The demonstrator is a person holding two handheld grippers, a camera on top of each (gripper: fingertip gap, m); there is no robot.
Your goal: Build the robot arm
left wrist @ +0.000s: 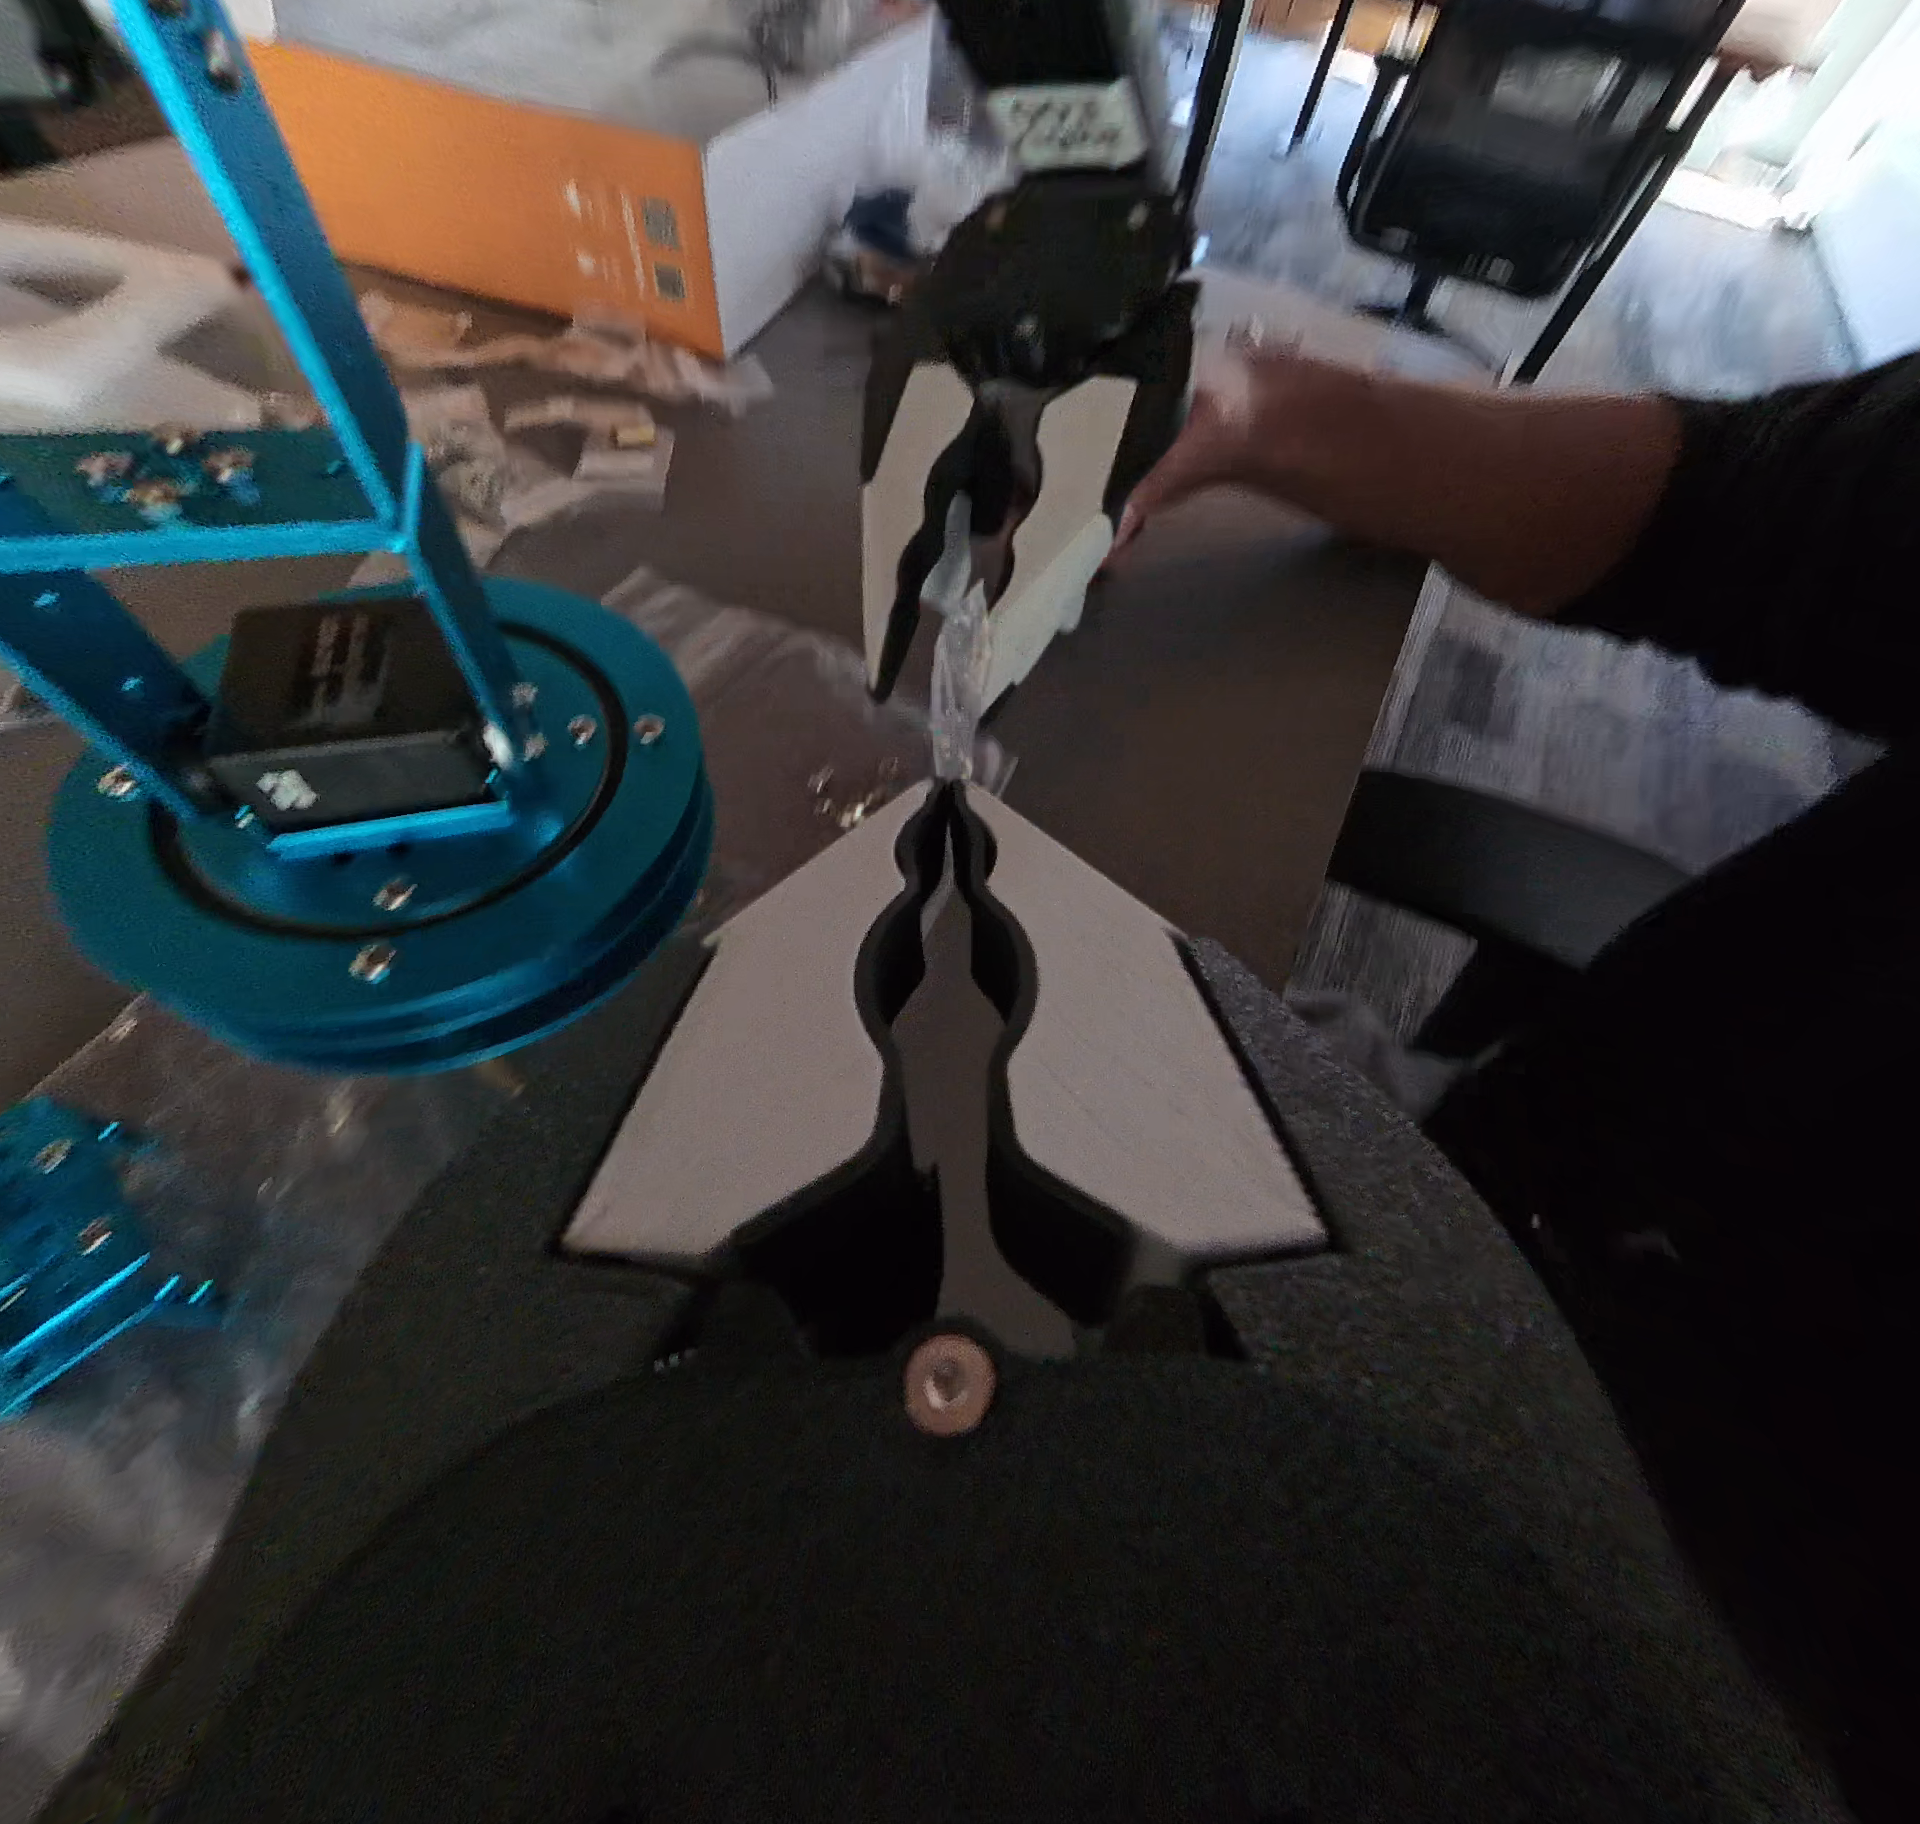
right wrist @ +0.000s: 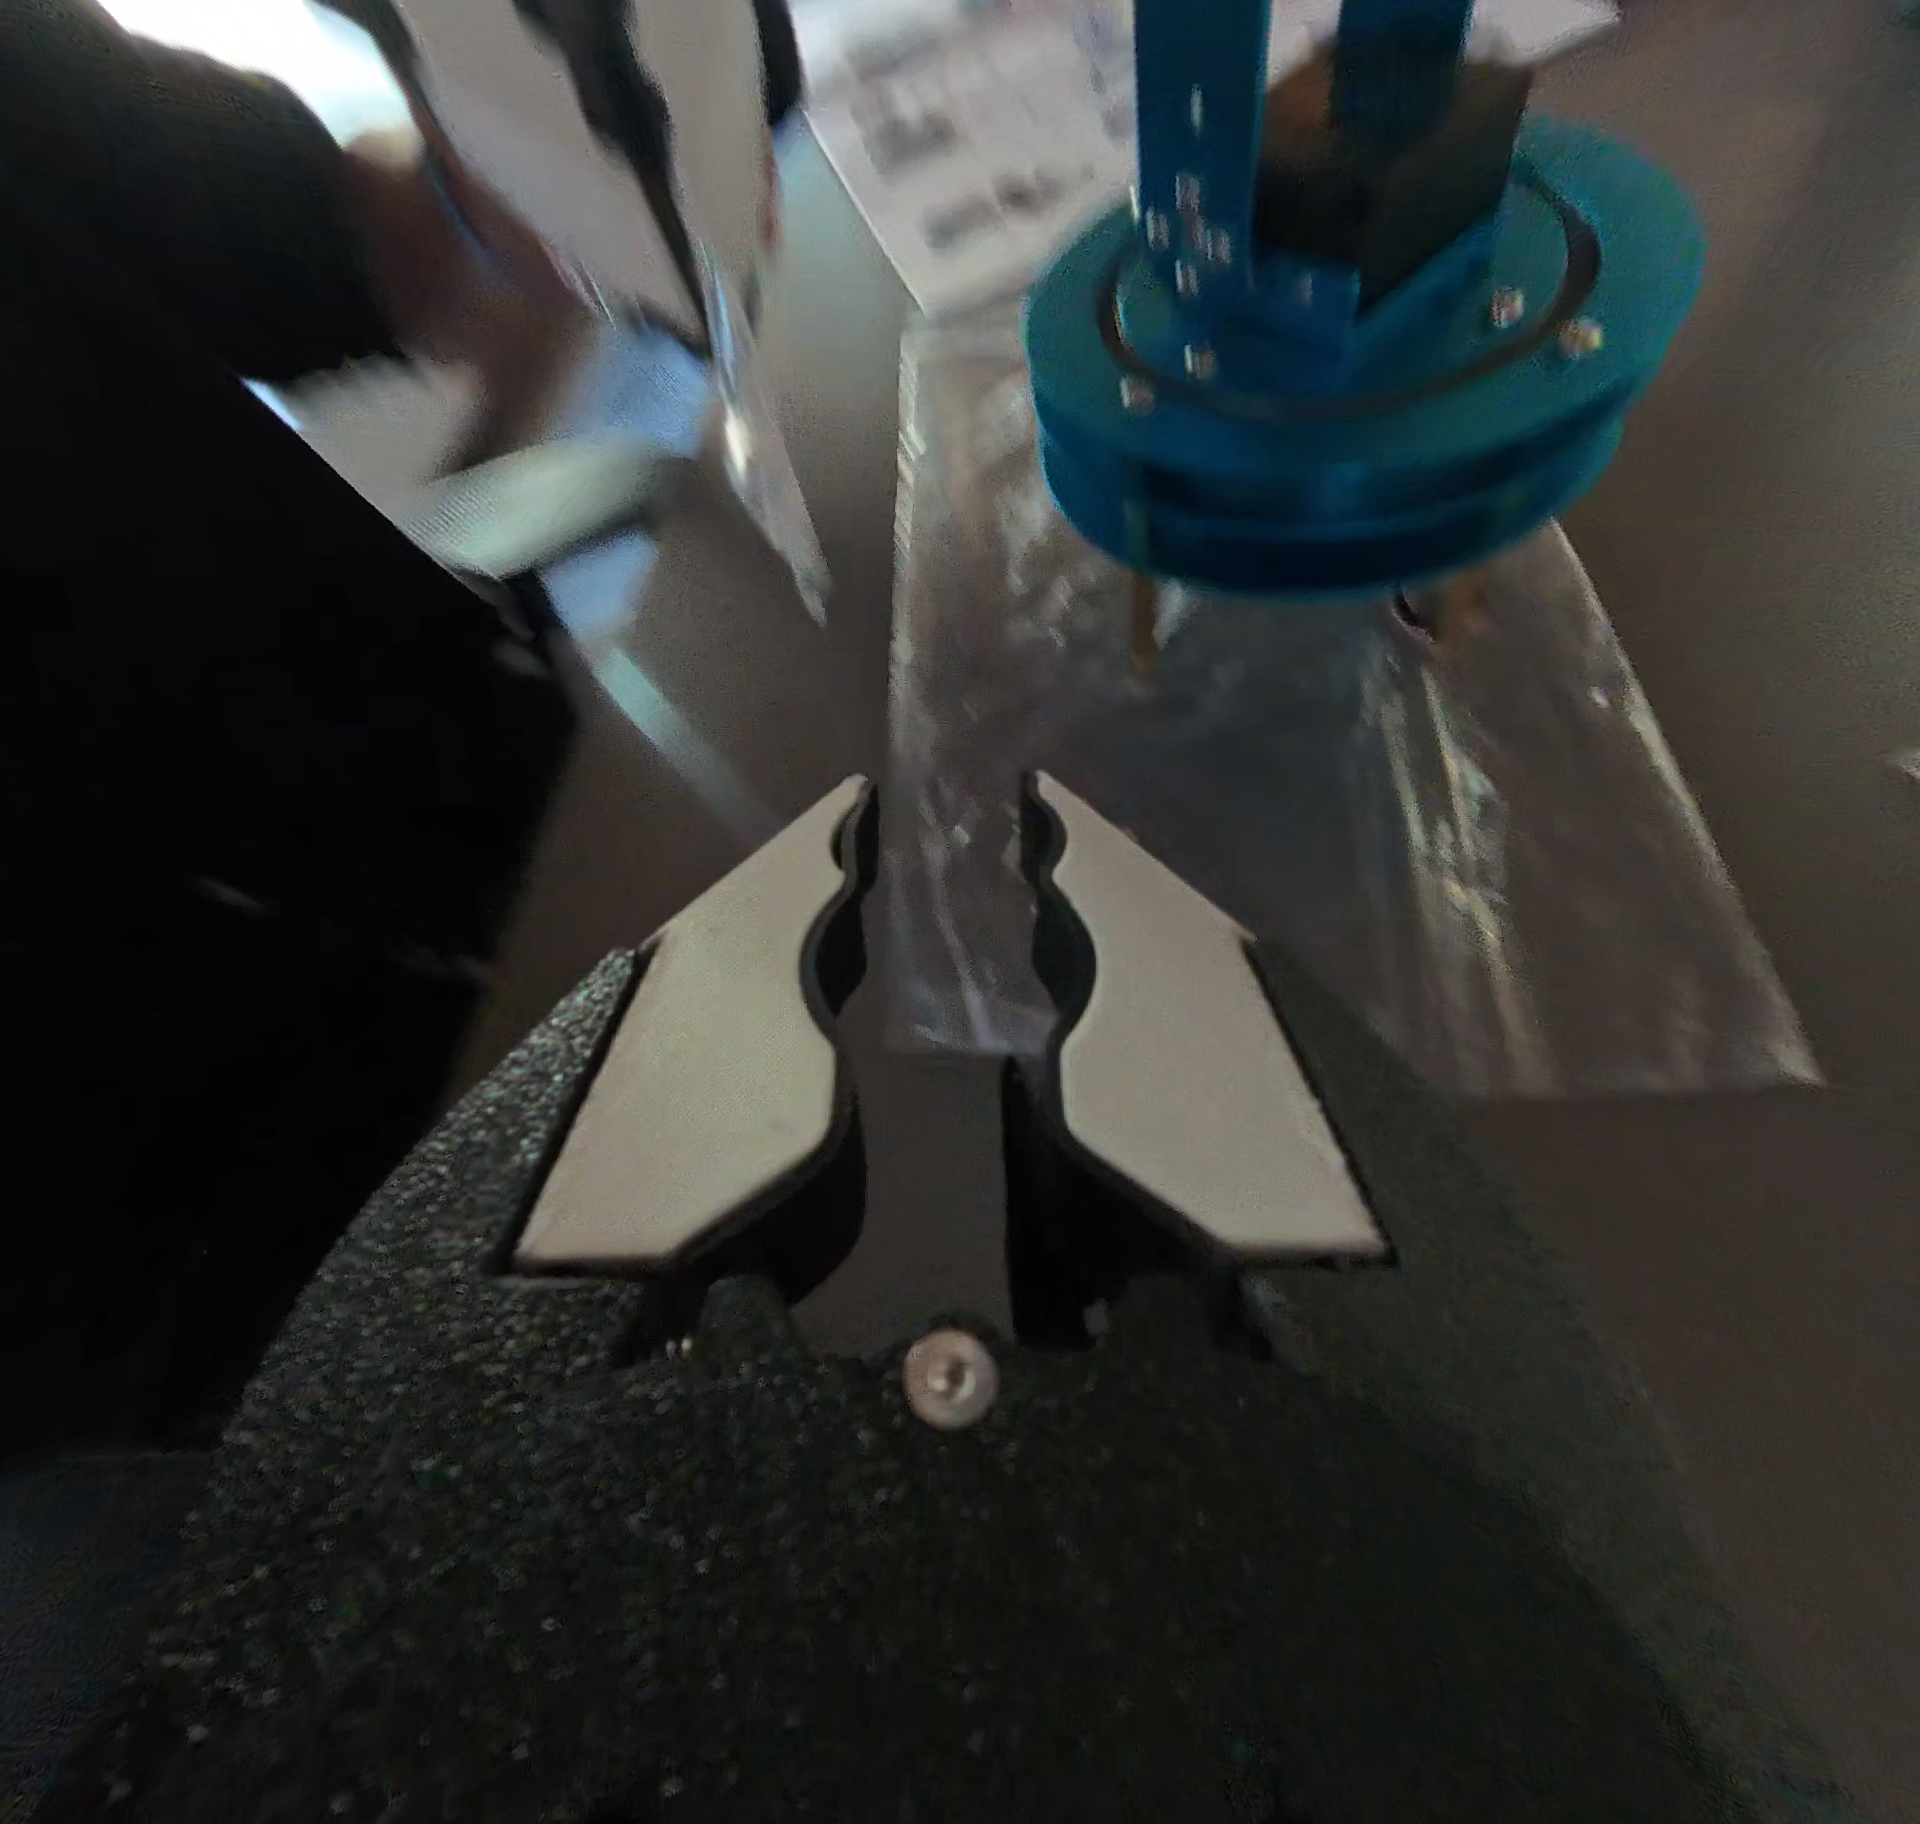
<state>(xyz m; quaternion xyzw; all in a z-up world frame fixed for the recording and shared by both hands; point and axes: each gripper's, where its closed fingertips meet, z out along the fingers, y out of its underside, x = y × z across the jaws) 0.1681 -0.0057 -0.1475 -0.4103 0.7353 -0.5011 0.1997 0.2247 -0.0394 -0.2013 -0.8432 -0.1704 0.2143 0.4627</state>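
On the worktop (left wrist: 1195, 839), my left hand-held gripper (left wrist: 948, 795) is clamped on a clear plastic bag (left wrist: 956, 694). My right hand-held gripper (right wrist: 948, 798) sits apart, near the blue round base (right wrist: 1351, 403).

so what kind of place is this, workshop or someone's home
Probably a home or office room used for building a kit, not a proper workshop. A blue metal robot-arm base stands on a brown table among clear plastic bags, with an orange and white box and an office chair behind.
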